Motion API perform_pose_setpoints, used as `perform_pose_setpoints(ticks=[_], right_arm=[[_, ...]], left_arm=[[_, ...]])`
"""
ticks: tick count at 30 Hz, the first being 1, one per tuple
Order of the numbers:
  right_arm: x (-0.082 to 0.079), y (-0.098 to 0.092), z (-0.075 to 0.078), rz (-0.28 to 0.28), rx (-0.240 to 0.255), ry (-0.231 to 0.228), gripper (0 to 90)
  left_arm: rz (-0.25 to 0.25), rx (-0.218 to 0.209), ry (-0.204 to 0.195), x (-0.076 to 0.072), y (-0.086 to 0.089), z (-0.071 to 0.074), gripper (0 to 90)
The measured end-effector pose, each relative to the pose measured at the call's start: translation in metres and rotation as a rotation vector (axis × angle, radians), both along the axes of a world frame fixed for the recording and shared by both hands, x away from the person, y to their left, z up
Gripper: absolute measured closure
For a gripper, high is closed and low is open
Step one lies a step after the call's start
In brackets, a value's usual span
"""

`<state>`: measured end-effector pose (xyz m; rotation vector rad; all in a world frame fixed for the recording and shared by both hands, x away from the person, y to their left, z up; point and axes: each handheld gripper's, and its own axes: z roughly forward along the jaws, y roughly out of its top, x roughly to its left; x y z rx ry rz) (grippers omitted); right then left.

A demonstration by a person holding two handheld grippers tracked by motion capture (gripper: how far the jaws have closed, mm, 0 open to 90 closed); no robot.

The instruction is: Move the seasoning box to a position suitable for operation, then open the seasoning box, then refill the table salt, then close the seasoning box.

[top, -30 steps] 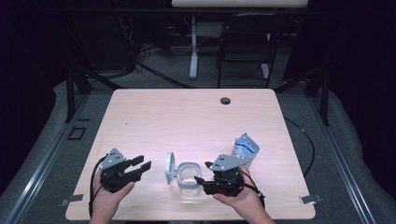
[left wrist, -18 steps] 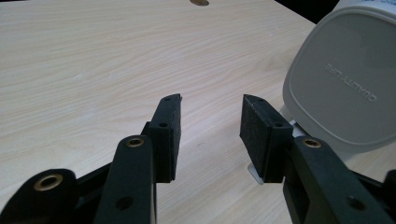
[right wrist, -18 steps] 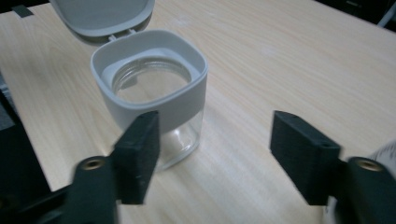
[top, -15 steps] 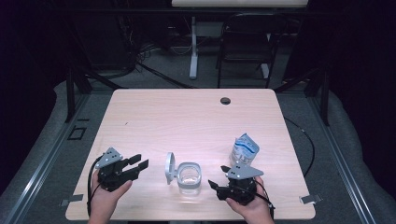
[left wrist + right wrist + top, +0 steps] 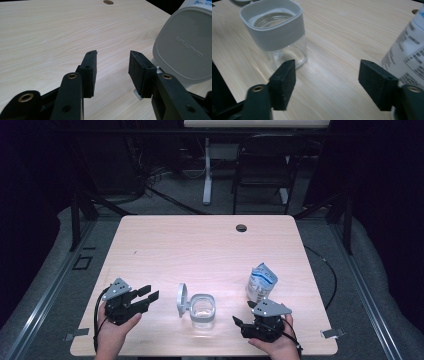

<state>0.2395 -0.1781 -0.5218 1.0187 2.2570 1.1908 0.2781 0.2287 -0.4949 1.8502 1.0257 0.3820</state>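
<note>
Jar (image 5: 203, 311) sits open near the front edge of the counter (image 5: 200, 245), between the two grippers; its hinged lid (image 5: 182, 299) stands flipped up on the left side. Clear glass body with a grey plastic collar, looks empty. Judging by the look: stiff, fragile, slick on the glass, moderately heavy for its size. Best hold is across the grey collar, where the flat sides give the pads some purchase; avoid the lid, the hinge will flex.

Pouch (image 5: 261, 282) stands just behind the right gripper (image 5: 238, 322); soft, light, will crumple, so pinch it low and gently.

Right jaws have just been opening, now wide apart, nothing between them. Left gripper (image 5: 148, 293) has its jaws partly open, empty, pointing at the lid.
</note>
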Motion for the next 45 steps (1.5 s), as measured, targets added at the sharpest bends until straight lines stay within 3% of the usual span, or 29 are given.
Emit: perform_pose_setpoints(ticks=[10, 12, 14, 17, 23, 29, 31, 38, 45], right_arm=[[-0.003, -0.018, 0.003, -0.033, 0.008, -0.034, 43.1], [-0.003, -0.020, 0.003, -0.029, 0.010, -0.025, 49.0], [-0.005, -0.022, 0.002, -0.039, 0.011, -0.038, 50.5], [-0.006, -0.026, 0.001, -0.029, 0.011, -0.019, 53.5], [-0.006, -0.038, 0.000, -0.044, 0.020, 0.002, 54.3], [-0.004, -0.047, -0.004, -0.091, -0.008, 0.018, 54.4], [-0.003, -0.049, -0.006, -0.098, -0.009, 0.021, 53.9], [0.003, -0.060, -0.012, -0.179, 0.006, 0.024, 51.4], [0.013, -0.058, -0.017, -0.197, -0.011, 0.033, 48.8]], left_arm=[[-0.001, -0.007, -0.002, 0.003, 0.000, -0.001, 58.4], [0.003, -0.007, -0.001, 0.003, 0.000, -0.001, 58.5], [0.001, 0.001, -0.004, 0.003, 0.000, 0.000, 58.4], [0.000, -0.005, -0.008, 0.003, 0.000, 0.001, 58.4], [0.008, -0.009, -0.003, 0.006, 0.000, 0.000, 58.3], [0.005, 0.014, -0.004, 0.004, -0.001, 0.000, 58.3], [0.011, 0.005, -0.004, 0.004, -0.001, 0.000, 58.2], [0.021, 0.000, 0.005, 0.005, 0.004, -0.002, 57.8], [0.039, -0.007, 0.010, 0.006, 0.011, -0.006, 57.7]])
